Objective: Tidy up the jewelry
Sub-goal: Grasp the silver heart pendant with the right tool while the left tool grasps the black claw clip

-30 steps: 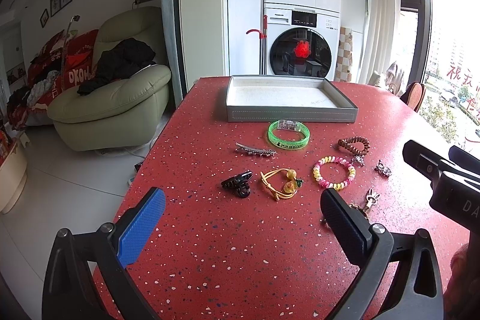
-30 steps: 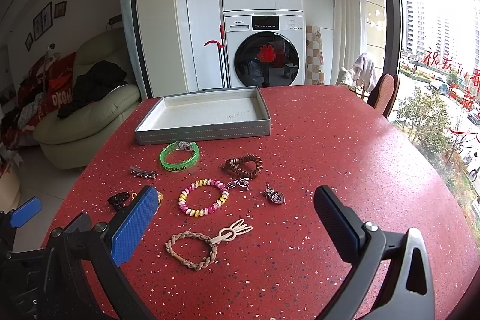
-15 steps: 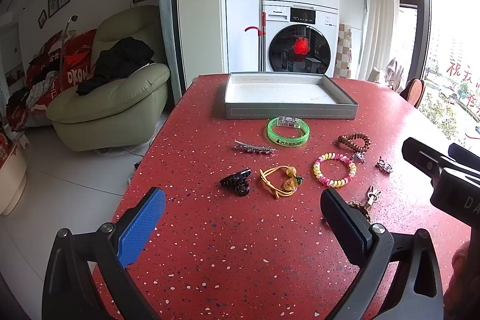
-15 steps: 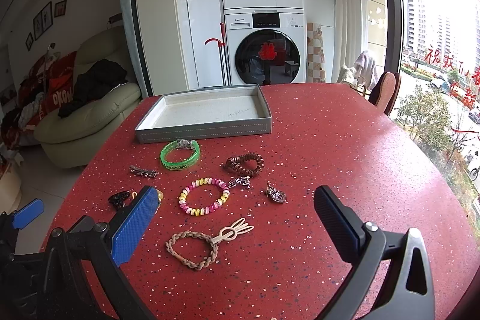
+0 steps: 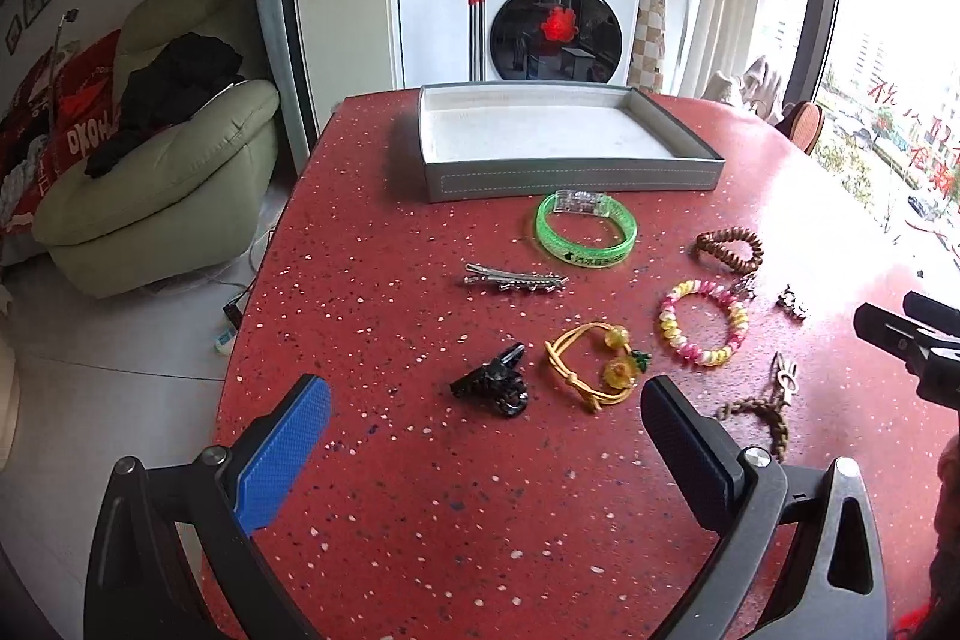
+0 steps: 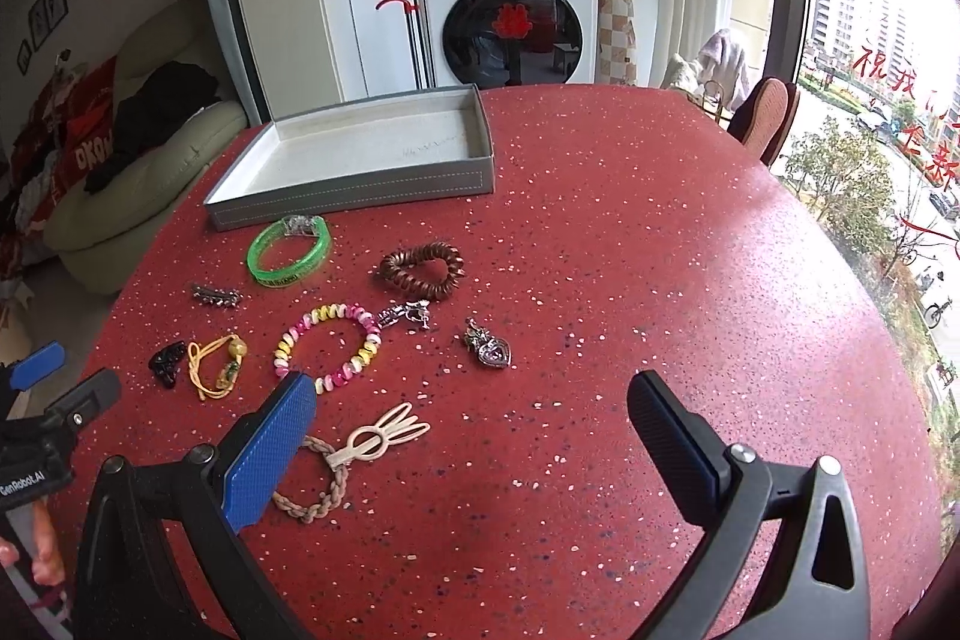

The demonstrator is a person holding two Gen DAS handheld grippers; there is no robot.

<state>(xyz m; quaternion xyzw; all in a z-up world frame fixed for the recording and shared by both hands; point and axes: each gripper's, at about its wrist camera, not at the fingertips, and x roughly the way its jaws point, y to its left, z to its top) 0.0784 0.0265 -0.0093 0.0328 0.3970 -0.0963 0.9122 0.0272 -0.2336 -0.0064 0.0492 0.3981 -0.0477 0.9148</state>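
Jewelry lies loose on the red table in front of a grey tray with nothing in it, also in the right wrist view. I see a green bangle, a silver hair clip, a black claw clip, a yellow cord bracelet, a pink-yellow bead bracelet and a brown coil bracelet. A silver heart pendant and a braided bracelet with a rabbit charm lie nearer. My left gripper is open just short of the black clip. My right gripper is open above the table.
The red speckled table curves away to the right. A green armchair stands left of it and stacked washing machines behind. A chair back shows at the far right edge.
Both grippers have moved forward and tilted down toward the jewelry, so the pieces sit nearer and larger. Both stay open.
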